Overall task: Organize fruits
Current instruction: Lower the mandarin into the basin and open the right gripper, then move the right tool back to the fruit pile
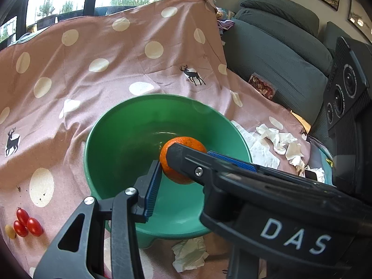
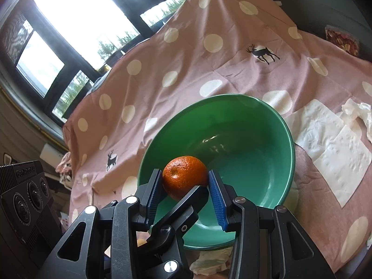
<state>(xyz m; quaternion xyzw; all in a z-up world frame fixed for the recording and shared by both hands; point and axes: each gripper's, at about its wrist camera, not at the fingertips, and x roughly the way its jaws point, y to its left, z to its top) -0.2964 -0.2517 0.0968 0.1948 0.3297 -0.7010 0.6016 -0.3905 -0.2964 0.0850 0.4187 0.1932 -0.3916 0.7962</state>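
Orange [image 2: 184,179] held over a green bowl [image 1: 121,139] by two hand-held grippers.
The right gripper [image 2: 184,175] clamped the fruit's sides with both blue pads; the left gripper [image 1: 177,166] also pressed on it, one finger hidden; the fruit looked light, firm yet bruisable, its dimpled peel giving grip, best held across the middle; the bowl was empty; cherry tomatoes [image 1: 25,223] lay outside it on the cloth.

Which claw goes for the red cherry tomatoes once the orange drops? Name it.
Left, probably. Left claw and right claw both clamp the orange over the green bowl, but the cherry tomatoes lie on the cloth left of the bowl in the left view; the right view shows none.
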